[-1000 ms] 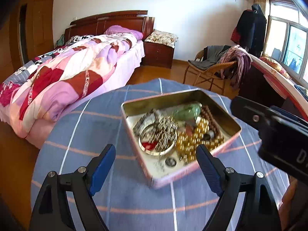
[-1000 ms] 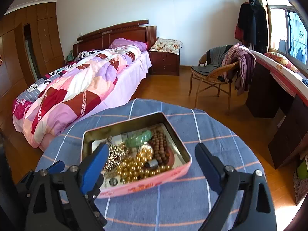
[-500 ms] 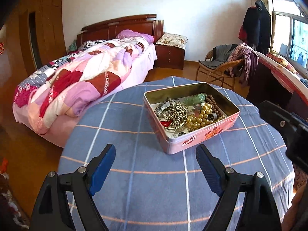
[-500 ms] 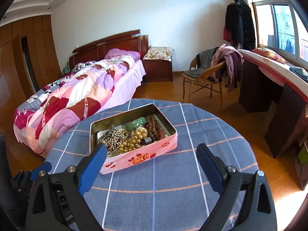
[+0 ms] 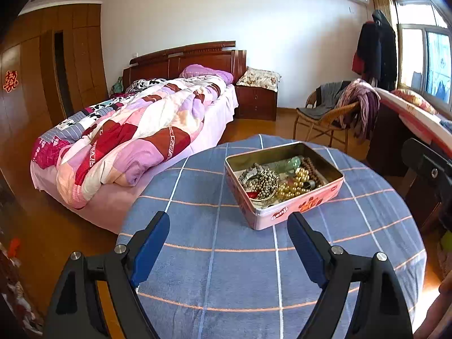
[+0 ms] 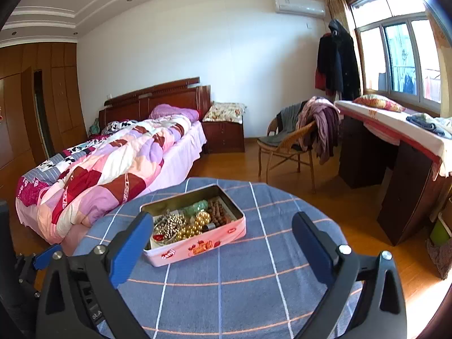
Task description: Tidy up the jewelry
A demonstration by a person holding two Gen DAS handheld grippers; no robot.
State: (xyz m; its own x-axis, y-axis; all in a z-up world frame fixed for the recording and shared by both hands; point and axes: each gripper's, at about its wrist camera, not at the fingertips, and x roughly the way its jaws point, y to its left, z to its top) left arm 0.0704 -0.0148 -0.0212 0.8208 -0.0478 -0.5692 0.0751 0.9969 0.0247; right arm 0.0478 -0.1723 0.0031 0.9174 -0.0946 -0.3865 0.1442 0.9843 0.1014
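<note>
Blue pads frame the bottom of both views as I hold the rig back from the table: the left gripper (image 5: 227, 250) sits with its fingers spread wide and empty at lower centre, and the right gripper (image 6: 219, 244) is likewise parted, gripping nothing. Beyond them, the pink tin (image 5: 285, 182) rests on the blue checked tablecloth (image 5: 214, 268), right of centre in the left view and just left of centre in the right one, its lid off. Inside lie a tangle of silver bead strands (image 5: 264, 179), gold beads (image 5: 292, 182), a brown bead bracelet (image 6: 217, 212) and a pale green piece (image 6: 196, 207), all heaped together. A second ago both cameras were close over the tin; they have since pulled up and away, so the box now looks small and the whole round table shows. I read that as a retreat with nothing carried off, which suggests the jewelry is already gathered in the tin and the task is near its end, or that I am resetting for another reach. Farther back, upper left, stands the bed (image 6: 113, 152); a wicker chair (image 6: 285, 147) sits at right.
</note>
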